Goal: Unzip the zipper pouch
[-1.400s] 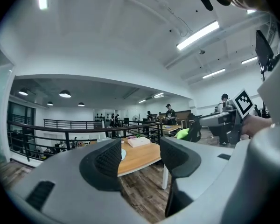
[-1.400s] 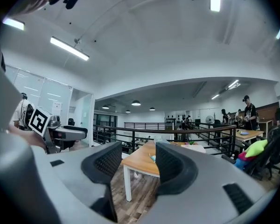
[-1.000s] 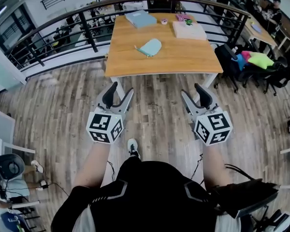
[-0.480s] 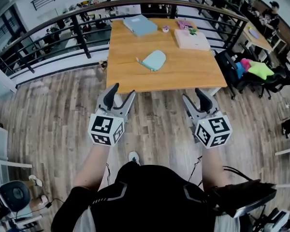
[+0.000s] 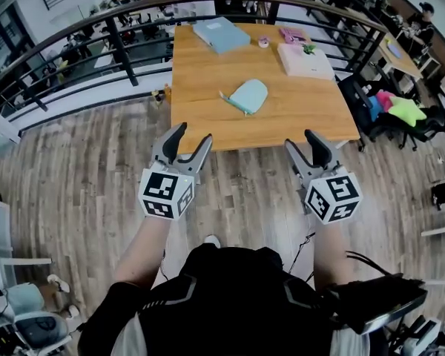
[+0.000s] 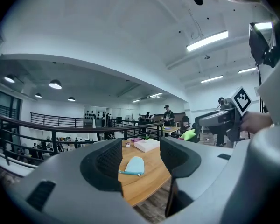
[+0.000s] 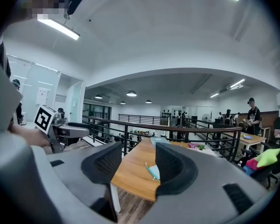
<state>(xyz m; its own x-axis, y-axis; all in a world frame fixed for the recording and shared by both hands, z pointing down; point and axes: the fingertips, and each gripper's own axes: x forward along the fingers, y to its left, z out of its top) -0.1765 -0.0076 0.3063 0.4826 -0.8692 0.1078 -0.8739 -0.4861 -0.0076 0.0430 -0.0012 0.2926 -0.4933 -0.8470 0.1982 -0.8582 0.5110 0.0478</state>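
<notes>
A pale teal zipper pouch (image 5: pixel 248 96) lies flat in the middle of a wooden table (image 5: pixel 208 117), its pull tab pointing left. It also shows between the jaws in the left gripper view as the pouch (image 6: pixel 133 165) and, partly hidden by a jaw, in the right gripper view as the pouch (image 7: pixel 153 171). My left gripper (image 5: pixel 190 137) is open with nothing in it, held above the floor just short of the table's near edge. My right gripper (image 5: pixel 303 143) is open too, empty, at the near right corner.
On the table's far side lie a blue folder (image 5: pixel 220 34), a pale pink box (image 5: pixel 305 59) and small pink items (image 5: pixel 291 34). A black railing (image 5: pixel 133 10) runs behind the table. Chairs with bright bags (image 5: pixel 400 110) stand to the right. Wood plank floor (image 5: pixel 81 191) lies below me.
The table and pouch have come nearer in the head view as I walked forward. Both grippers now reach the table's near edge. Their jaws stay open.
</notes>
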